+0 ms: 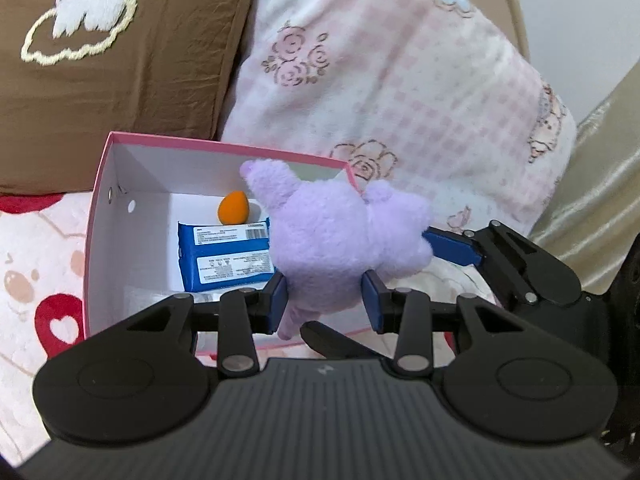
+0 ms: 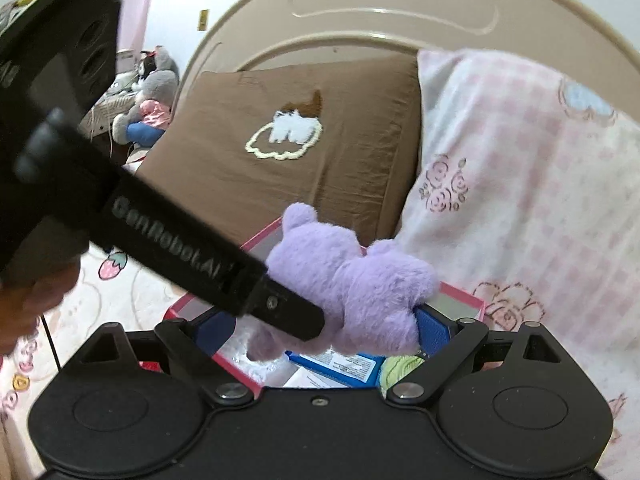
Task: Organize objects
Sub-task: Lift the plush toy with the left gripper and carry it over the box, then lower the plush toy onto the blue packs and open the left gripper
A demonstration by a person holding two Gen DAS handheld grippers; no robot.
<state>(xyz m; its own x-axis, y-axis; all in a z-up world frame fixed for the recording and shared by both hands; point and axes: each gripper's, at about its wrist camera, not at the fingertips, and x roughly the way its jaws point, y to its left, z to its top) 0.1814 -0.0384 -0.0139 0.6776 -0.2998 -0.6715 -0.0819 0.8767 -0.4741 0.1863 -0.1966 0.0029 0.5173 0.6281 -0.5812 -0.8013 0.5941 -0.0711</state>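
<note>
- The left gripper (image 1: 326, 300) is clamped on the purple plush toy (image 1: 340, 240), held above the near right corner of the pink box (image 1: 96, 216), not yet lowered in.
- The right gripper (image 2: 324, 330) stands wide, one pad touching the plush (whether it grips, I cannot tell).
- Already inside: blue packet (image 1: 226, 254), and an orange sponge (image 1: 232, 208) toward the far wall.
- Beyond the box, pillows (image 1: 120, 92).

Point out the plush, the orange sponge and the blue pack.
plush (image 1: 336, 236), left wrist view, middle of its body
orange sponge (image 1: 233, 209), left wrist view, its centre
blue pack (image 1: 226, 254), left wrist view, its top face
</note>
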